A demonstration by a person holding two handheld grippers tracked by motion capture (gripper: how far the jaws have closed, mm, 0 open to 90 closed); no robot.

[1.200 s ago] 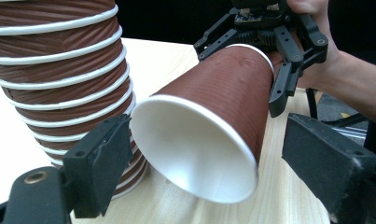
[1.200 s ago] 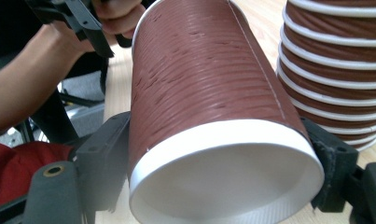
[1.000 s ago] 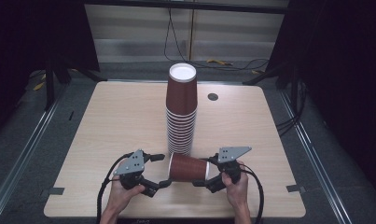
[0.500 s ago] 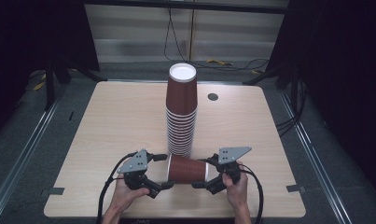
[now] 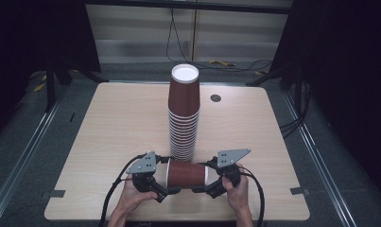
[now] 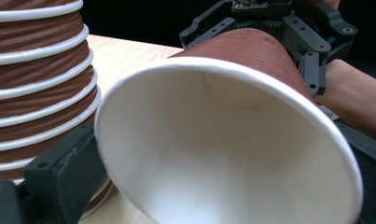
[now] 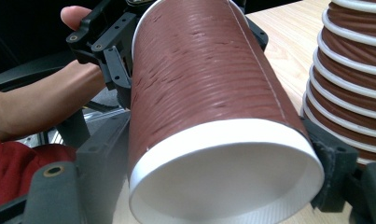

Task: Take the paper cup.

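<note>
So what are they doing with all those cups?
A person holds one brown paper cup sideways between two grippers, just above the table. The left gripper has the open rim end, and the right gripper has the bottom end. A tall stack of cups stands upside down just behind it.

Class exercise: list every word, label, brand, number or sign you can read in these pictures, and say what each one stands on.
There is none to read. The held cup, lying sideways between the left gripper and the right gripper, is plain ribbed brown with a white rim and inside. The cup stack and the table also bear no print.
</note>
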